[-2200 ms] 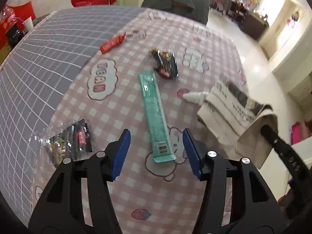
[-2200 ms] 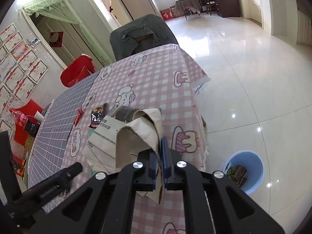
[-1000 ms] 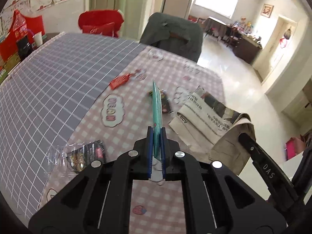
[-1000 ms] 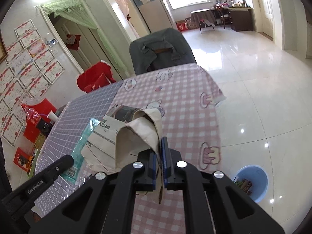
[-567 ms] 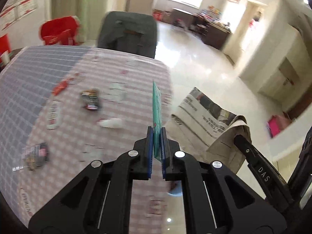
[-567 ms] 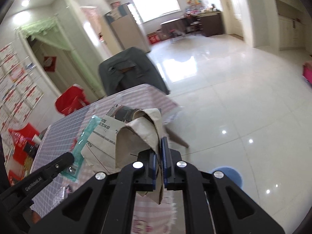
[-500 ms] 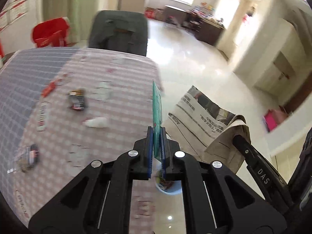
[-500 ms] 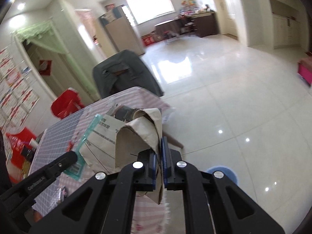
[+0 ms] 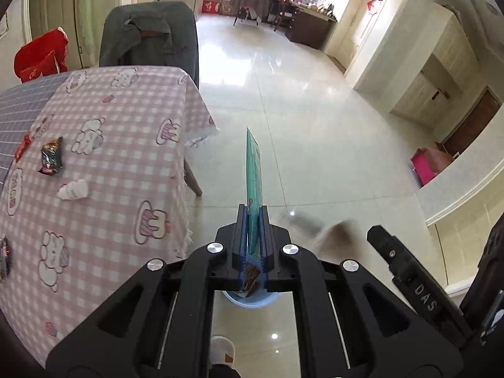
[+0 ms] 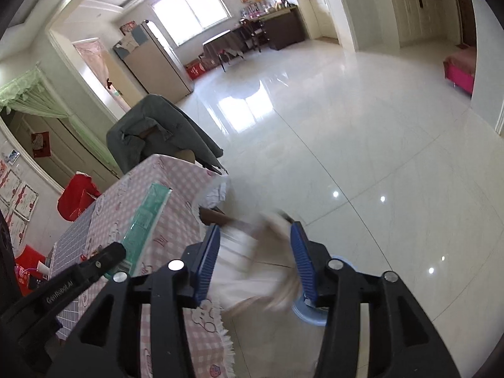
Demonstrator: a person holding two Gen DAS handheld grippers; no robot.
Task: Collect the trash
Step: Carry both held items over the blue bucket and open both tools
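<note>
My left gripper (image 9: 253,220) is shut on a long teal wrapper (image 9: 254,170), which stands edge-on above the floor beyond the table's edge. A blue bin (image 9: 252,300) shows on the floor just below its jaws. My right gripper (image 10: 255,230) has its jaws opening. The crumpled newspaper (image 10: 252,264) is a pale blur dropping between them, with no pad pressing on it. The blue bin (image 10: 310,312) lies under the right jaw. In the left wrist view the falling newspaper (image 9: 318,230) is a blur next to the right gripper's finger (image 9: 406,274).
A table with a pink checked cloth (image 9: 126,145) stands to the left. On it lie a dark snack wrapper (image 9: 52,159), a red wrapper (image 9: 22,148) and a white crumpled tissue (image 9: 74,189). A grey-covered chair (image 9: 151,34) stands behind it. Shiny tiled floor spreads to the right.
Both grippers swung off the table to above the floor and the blue bin. The right jaws opened and the newspaper fell out of them. The left still grips the teal wrapper.
</note>
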